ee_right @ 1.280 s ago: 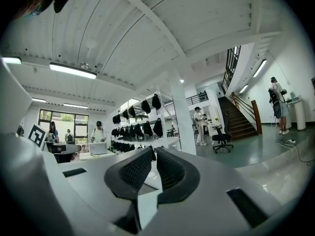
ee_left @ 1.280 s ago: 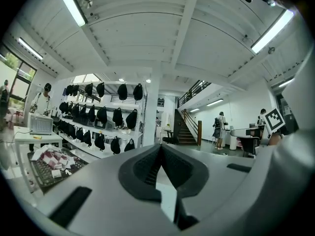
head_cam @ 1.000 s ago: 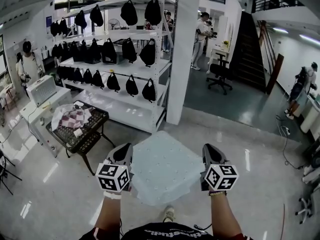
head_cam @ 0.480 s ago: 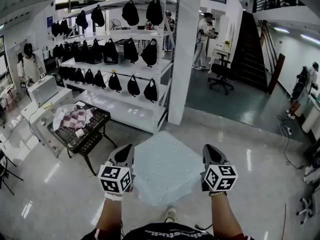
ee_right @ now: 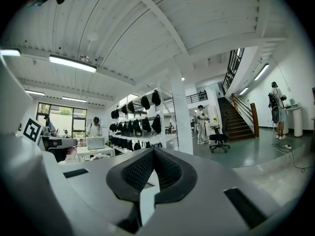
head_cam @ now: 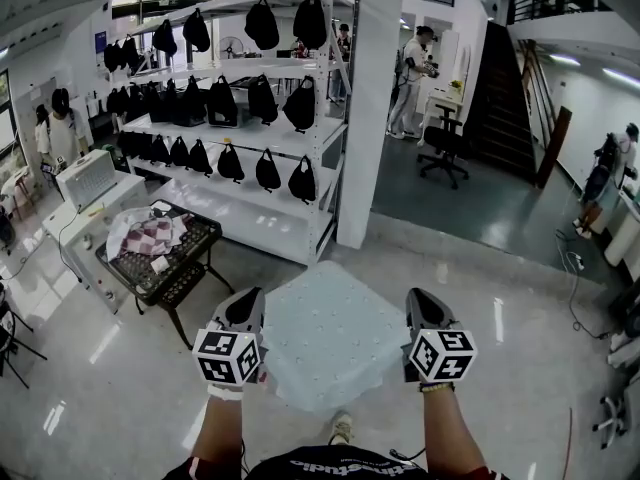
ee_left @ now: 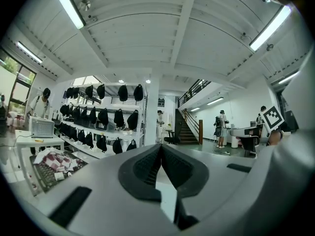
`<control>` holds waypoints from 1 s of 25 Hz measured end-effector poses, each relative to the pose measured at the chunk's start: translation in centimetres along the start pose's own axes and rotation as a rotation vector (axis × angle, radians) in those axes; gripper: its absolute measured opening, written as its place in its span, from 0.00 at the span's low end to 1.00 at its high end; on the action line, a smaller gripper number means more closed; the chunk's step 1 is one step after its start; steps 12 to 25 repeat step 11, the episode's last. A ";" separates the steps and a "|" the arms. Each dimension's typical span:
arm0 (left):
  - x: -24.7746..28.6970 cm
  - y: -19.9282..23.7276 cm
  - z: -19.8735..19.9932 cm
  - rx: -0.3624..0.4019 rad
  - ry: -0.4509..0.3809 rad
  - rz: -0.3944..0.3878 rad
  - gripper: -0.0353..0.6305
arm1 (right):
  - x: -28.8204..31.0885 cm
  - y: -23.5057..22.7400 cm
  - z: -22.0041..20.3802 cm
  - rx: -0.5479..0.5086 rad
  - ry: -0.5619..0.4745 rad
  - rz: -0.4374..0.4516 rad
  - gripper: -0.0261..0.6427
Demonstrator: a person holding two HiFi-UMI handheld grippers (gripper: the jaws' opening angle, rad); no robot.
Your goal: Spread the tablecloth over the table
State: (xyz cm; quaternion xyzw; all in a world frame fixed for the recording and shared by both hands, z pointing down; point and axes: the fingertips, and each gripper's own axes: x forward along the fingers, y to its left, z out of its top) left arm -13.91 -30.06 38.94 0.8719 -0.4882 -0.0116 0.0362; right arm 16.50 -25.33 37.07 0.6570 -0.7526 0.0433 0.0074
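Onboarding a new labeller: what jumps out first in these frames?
A pale blue tablecloth hangs at the head view's centre, pinched at its sides by the left gripper and right gripper. Behind it stands a white rack hung with black bags; a dark table bearing a checked cloth sits at left.

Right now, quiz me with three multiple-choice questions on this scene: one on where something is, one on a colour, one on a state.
1. Where does the black table stand? A ahead left; B ahead right; C dead centre.
2. What colour is the held tablecloth? A red check; B pale blue; C black.
3. How are the left hand-held gripper and the right hand-held gripper? A both open; B one open; C both shut on the tablecloth.
Answers: 1 A, it stands at the head view's left side. 2 B, the tablecloth is pale blue with small dots. 3 C, each gripper view shows closed jaws pinching pale cloth.
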 end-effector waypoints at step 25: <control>0.3 0.2 0.5 -0.007 -0.009 0.008 0.08 | -0.1 -0.8 0.4 0.002 -0.005 -0.002 0.08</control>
